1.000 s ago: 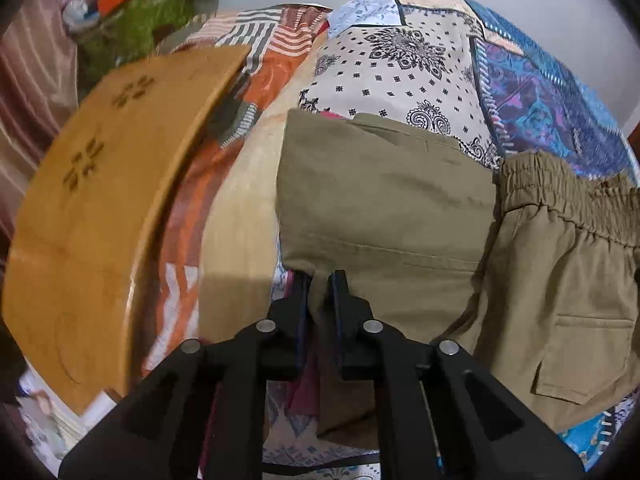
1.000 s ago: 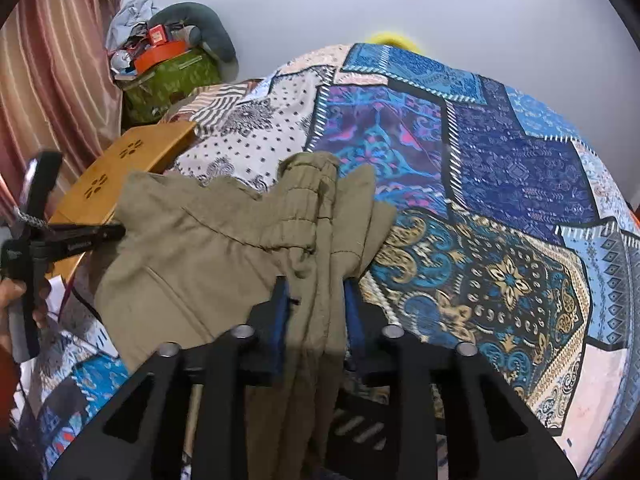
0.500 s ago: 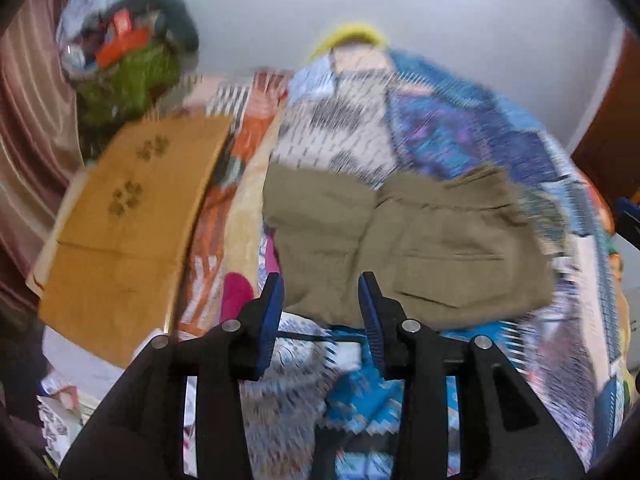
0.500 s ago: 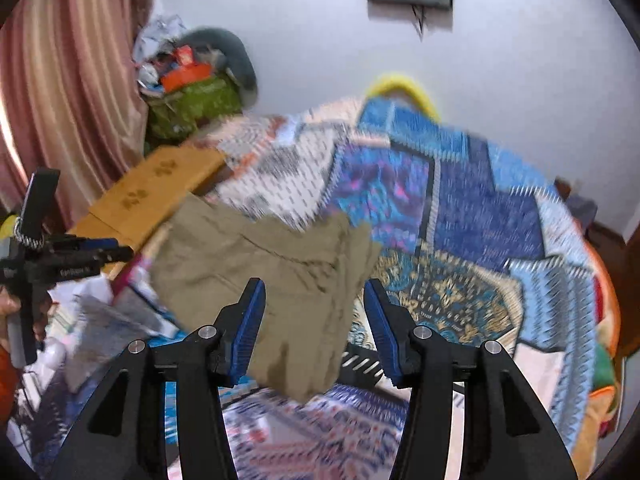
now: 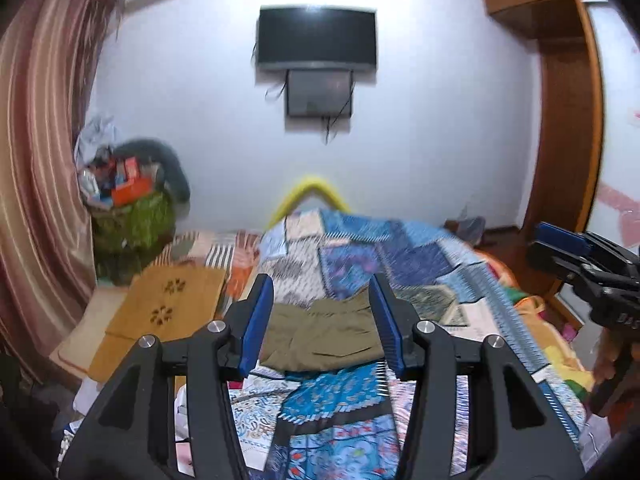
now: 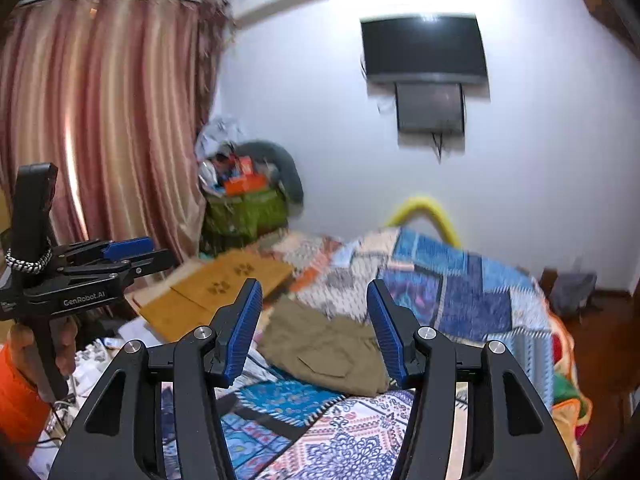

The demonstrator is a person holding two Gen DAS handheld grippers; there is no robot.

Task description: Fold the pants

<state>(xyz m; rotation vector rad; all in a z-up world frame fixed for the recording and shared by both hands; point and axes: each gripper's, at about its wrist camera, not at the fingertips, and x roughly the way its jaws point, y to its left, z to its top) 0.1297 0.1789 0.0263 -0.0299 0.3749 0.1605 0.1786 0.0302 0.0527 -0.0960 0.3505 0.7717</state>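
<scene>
Both hand-held grippers are raised above the bed (image 5: 448,256) and aimed slightly downward. On the left gripper (image 5: 322,320) the jaws are seen parted and opening, blue pads (image 5: 256,320) facing each other with only air between them — nothing is held. On the right gripper (image 6: 316,328) the jaws are likewise seen opening, with the gap between its blue pads (image 6: 244,328) left free. Each gripper is also caught at the edge of the other's view: the right one at the right edge of the left wrist view, the left one at the left edge of the right wrist view, where it is gripped by a hand (image 6: 44,346) above an orange sleeve (image 6: 16,396).

The olive pants (image 5: 324,336) are laid folded into a compact, roughly rectangular bundle on the patchwork bedspread (image 6: 460,296), near the bed's left edge and towards its near end, well below both grippers and touched by neither. A pocket seam is visible on the top layer in the right wrist view.

Beside the bed's left edge a wooden board (image 5: 168,304) with flower-shaped cut-outs is seen. Beyond it a green bag (image 5: 132,220) piled with clutter is set in the corner by the striped curtain (image 6: 104,120). A dark television (image 5: 316,38) is mounted on the white wall past the far end of the bed.
</scene>
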